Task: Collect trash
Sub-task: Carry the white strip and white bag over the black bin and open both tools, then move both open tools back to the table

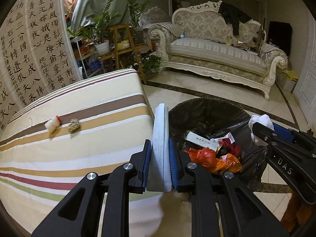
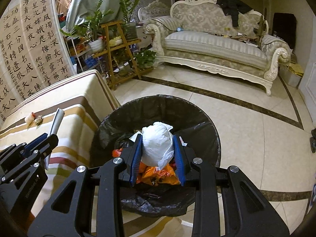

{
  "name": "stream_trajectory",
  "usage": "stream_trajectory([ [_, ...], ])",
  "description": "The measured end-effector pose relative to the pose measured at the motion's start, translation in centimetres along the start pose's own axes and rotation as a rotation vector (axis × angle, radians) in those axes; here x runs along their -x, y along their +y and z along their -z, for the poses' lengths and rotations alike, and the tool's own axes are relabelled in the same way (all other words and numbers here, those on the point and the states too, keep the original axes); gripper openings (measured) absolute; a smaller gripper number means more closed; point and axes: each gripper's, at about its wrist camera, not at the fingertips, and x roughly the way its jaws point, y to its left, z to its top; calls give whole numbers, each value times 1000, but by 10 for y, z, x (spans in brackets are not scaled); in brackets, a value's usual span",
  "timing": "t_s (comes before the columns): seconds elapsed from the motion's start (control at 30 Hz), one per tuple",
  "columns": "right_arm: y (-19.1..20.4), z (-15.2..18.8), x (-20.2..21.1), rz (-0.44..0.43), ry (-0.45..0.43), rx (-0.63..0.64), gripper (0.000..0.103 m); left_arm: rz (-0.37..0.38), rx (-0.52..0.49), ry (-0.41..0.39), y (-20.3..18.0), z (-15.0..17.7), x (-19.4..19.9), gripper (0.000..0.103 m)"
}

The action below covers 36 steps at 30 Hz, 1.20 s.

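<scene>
Striped table (image 1: 59, 158) sits left, black-lined trash bin (image 2: 158, 106) just beside it. Right gripper (image 2: 158, 154) clamps a white wad (image 2: 157, 144) over the bin. Left gripper (image 1: 160, 165) clamps a flat grey box (image 1: 160, 138) at the table edge. Two scraps (image 1: 63, 125) lie on the table.

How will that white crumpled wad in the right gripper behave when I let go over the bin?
The white crumpled wad looks like soft tissue or thin plastic, dented between the right gripper pads, so probably light and floppy. It hangs above the black-lined trash bin, so it should drop in, perhaps drifting slightly. A loose tail may briefly cling to a pad.
</scene>
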Motion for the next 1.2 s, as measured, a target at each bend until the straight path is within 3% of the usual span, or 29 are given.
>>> stream_trajectory([
  [0.67, -10, -6, -22, 38, 15, -9, 31, -15, -36, 33, -20, -14, -27, 21],
  [0.73, -13, -5, -23, 41, 15, -16, 33, -13, -36, 47, -19, -14, -30, 25],
  [0.83, -15, -6, -24, 44, 15, -23, 45, -12, -37, 53, -20, -14, -31, 39],
  [1.03, -17, -6, -22, 51, 9, -31, 45, -13, -38, 51, -21, -15, -31, 51],
  [1.2, -21, -8, -21, 66, 3, -34, 47, -17, -26, 35, -19, -18, -28, 68],
])
